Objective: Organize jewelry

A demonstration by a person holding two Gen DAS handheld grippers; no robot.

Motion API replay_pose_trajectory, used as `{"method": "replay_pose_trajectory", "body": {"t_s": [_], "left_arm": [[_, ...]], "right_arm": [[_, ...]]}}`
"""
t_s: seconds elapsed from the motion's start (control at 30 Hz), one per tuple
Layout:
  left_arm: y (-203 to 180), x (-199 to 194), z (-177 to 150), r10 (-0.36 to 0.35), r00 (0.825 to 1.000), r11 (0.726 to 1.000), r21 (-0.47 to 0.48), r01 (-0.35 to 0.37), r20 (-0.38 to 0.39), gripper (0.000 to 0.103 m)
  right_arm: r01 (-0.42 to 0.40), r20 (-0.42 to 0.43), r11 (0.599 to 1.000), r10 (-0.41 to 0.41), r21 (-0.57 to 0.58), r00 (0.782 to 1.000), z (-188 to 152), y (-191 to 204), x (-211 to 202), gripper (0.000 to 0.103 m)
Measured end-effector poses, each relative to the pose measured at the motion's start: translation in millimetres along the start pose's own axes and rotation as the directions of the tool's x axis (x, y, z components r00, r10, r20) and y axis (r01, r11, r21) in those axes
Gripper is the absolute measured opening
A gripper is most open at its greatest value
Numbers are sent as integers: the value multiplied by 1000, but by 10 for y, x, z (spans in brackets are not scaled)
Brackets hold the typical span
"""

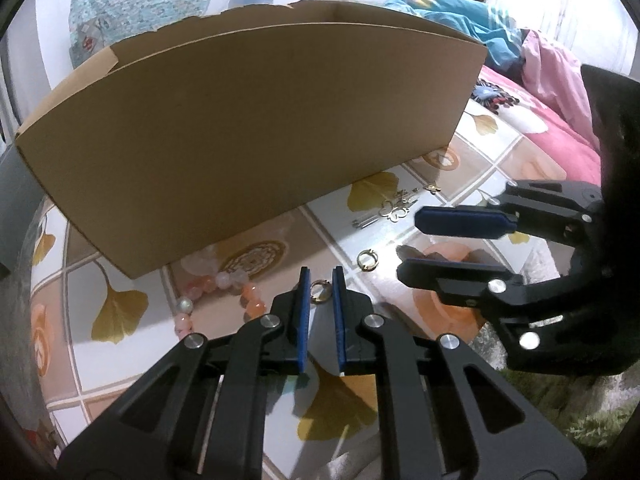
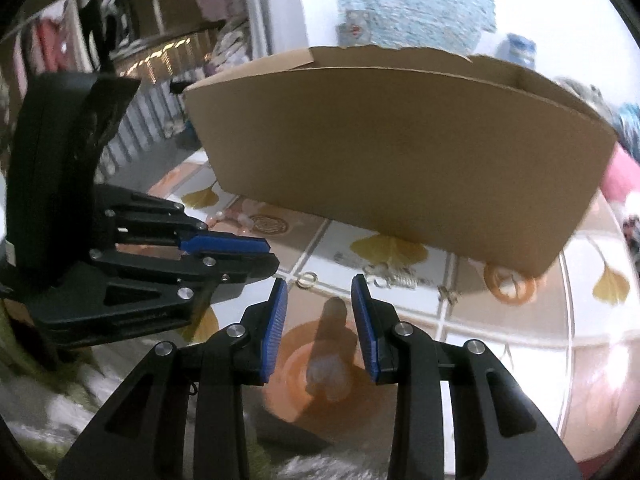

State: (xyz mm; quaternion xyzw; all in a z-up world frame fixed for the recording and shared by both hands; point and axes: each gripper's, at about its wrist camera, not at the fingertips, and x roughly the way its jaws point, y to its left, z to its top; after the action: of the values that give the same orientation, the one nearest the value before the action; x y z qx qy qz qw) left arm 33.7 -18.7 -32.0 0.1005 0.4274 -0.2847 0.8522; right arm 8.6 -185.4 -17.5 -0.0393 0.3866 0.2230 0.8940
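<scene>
My left gripper has its fingers nearly together, a small ring sitting between the tips; whether the pads touch it, I cannot tell. My right gripper is spread wide over the table, a second ring just ahead-left, more trinkets ahead-right. The cardboard box stands beyond, a bead bracelet left of my left gripper.
</scene>
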Motion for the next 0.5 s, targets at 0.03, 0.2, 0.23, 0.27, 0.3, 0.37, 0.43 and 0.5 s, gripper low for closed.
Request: {"method": "replay_pose_trajectory", "body": {"t_s": [0.03,0.2,0.23,0.27,0.3,0.37,0.43,0.5], "left_arm": [[6,-2,-4,-1,1000,1000,-3,1,2,10],[13,-1,-20,-7,1000,1000,-8,7,10,10],[18,-2,-23,-10,1000,1000,-11,10,12,10],[22,-5,-25,-12,1000,1000,-13,12,12,10],[24,-4,-26,-14,1000,1000,-14,14,14,10],[29,-7,-34,-15,1000,1000,-14,15,15,10],[35,-10,-39,-17,1000,1000,-18,18,17,10],[41,-20,-45,-19,1000,1000,-18,19,20,10]], "right_arm": [[5,-2,1000,-5,-19,1000,15,21,20,33],[21,-27,995,-24,-100,999,61,110,146,26],[25,-32,994,-29,-109,999,63,118,168,25],[33,-39,993,-37,-117,999,68,128,199,23],[34,-38,993,-38,-117,999,71,131,206,21],[28,-42,993,-33,-113,999,96,120,224,18],[14,-50,994,-20,-113,999,101,118,226,13],[15,-54,993,-21,-115,998,105,133,219,12]]}}
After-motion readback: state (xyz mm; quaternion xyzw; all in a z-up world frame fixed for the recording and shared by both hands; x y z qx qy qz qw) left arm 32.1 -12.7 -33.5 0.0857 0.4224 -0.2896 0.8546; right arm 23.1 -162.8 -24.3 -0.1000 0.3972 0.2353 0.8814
